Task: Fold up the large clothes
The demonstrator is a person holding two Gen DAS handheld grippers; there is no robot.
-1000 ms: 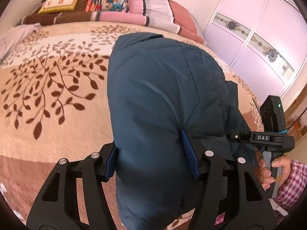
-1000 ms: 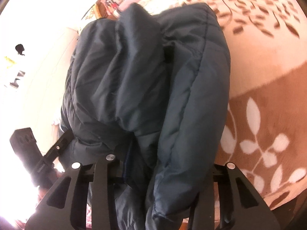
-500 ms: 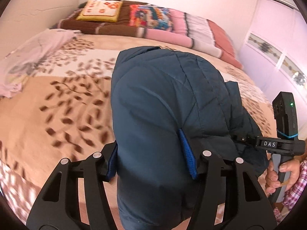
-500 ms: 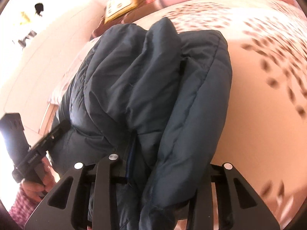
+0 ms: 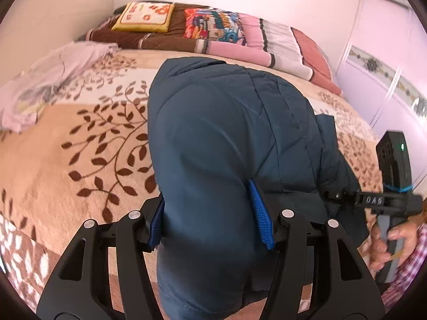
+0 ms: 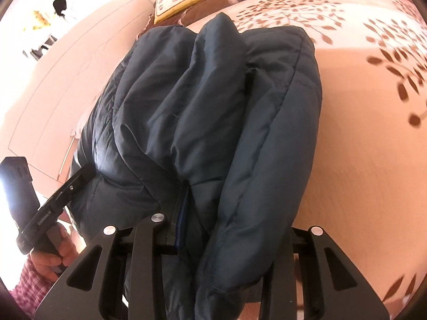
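A dark blue padded jacket (image 5: 224,144) hangs folded in a thick bundle above the bed. My left gripper (image 5: 210,218) is shut on the jacket's near edge, its blue pads (image 5: 260,213) pressed into the fabric on both sides. My right gripper (image 6: 226,229) is shut on the other end of the jacket (image 6: 202,112), with folds draped over its fingers and hiding the right one. The right gripper also shows in the left wrist view (image 5: 333,194), at the jacket's right edge.
The bed (image 5: 66,144) has a beige blanket with a brown leaf pattern. Pillows and folded blankets (image 5: 213,29) lie at its head. A pale garment (image 5: 45,85) lies at the far left. A wardrobe (image 5: 387,80) stands on the right.
Both grippers have lifted and swung with the jacket, so the views now point more toward the bed's head. The hold on the jacket is unchanged.
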